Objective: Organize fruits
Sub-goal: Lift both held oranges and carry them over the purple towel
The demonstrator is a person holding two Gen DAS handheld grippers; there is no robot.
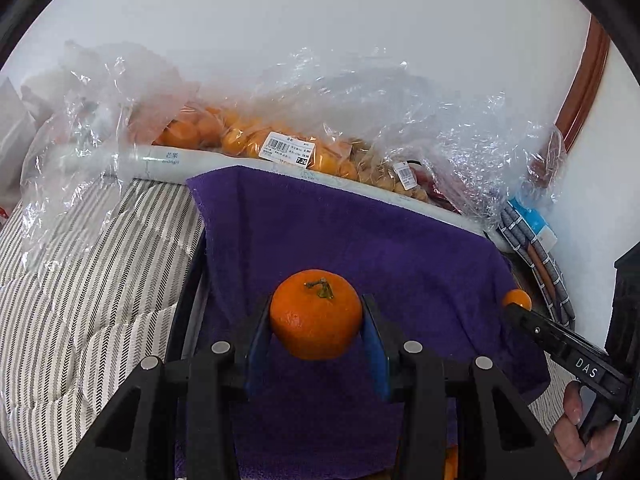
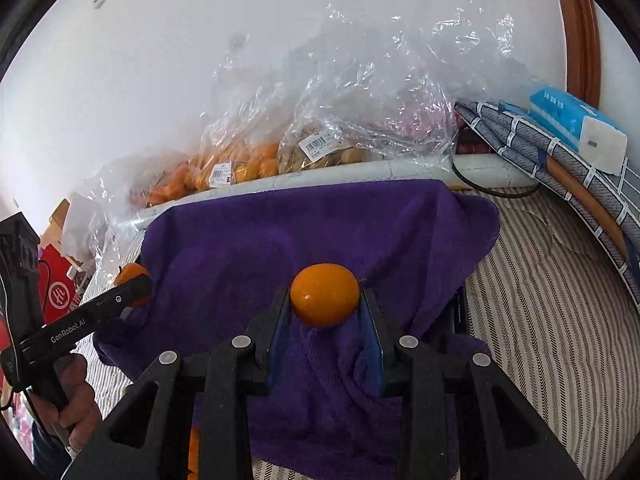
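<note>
A purple towel (image 1: 360, 240) is seen draped over a raised surface, its edges hanging down onto a striped bedcover (image 1: 88, 264). Behind the towel, a long white roll (image 2: 420, 168) is laid along the white wall (image 1: 320, 12). At the right, a folded grey checked cloth (image 2: 560, 160) is stacked, and a blue and white tissue pack (image 2: 576, 124) is rested on it. A red box (image 2: 60, 284) is visible at the left edge.
</note>
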